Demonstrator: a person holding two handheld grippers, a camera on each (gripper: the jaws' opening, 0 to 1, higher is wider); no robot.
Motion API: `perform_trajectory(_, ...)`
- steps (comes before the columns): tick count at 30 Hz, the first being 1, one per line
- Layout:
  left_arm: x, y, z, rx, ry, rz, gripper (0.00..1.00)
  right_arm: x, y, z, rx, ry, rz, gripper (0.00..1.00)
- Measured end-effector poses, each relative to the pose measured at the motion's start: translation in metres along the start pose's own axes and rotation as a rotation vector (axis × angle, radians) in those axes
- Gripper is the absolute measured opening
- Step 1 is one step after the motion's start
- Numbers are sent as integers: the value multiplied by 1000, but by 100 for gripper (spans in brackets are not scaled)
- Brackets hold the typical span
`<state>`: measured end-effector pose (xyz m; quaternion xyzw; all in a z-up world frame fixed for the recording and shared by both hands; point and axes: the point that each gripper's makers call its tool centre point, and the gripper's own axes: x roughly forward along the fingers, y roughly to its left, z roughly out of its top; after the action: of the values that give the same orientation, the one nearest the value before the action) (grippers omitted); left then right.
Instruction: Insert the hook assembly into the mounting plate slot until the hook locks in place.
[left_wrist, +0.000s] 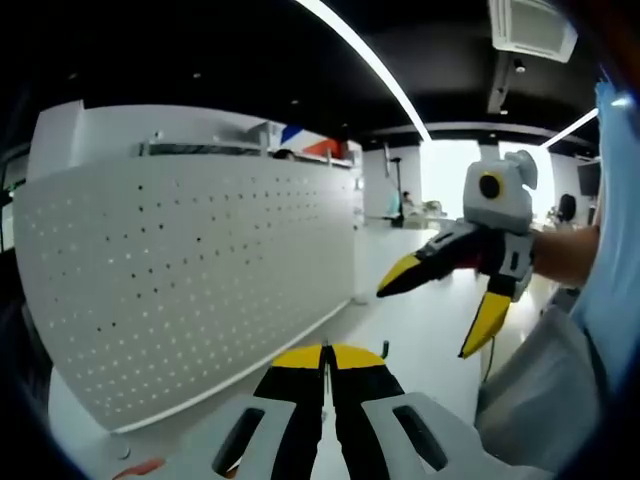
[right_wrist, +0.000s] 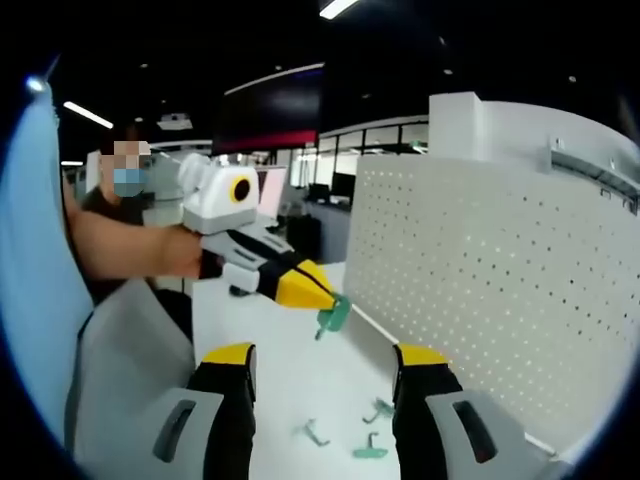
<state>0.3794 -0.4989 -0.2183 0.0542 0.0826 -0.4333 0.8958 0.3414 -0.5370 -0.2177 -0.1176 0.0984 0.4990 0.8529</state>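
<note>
Hook assembly (right_wrist: 333, 315), green, is pinched in the clenched jaws of the left gripper (right_wrist: 318, 296), held in the air just beside the white pegboard (right_wrist: 480, 270). Right gripper (left_wrist: 440, 315) jaws are spread, grasping nothing. More green hooks (right_wrist: 370, 447) lie on the desk (right_wrist: 290, 380) below the pegboard.

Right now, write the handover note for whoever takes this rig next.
Left tool: shut on a green hook, held up beside the pegboard.
Right tool: open, holding nothing, raised off the table.
Spare hooks lie on the table between the right tool's jaws.
Done: one hook picked up.
Left: push it into a pegboard slot until it locks; nothing is mounted on the board yet.
</note>
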Motion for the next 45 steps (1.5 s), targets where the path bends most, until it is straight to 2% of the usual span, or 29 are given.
perform_trajectory(17, 14, -7, 20, -25, -61, 27, 2, 1, -21, 12, 14, -50, -124, 28)
perform_trajectory(29, 20, -10, 34, -85, -109, 73, 2, 5, -27, 20, 3, -84, -185, 14)
perform_trajectory(32, 22, -13, 37, -109, -126, 72, 2, 4, -29, 21, 1, -88, -194, 13)
perform_trajectory(45, 28, -23, 41, -148, -131, 72, 2, 3, -37, 23, -5, -104, -230, 5)
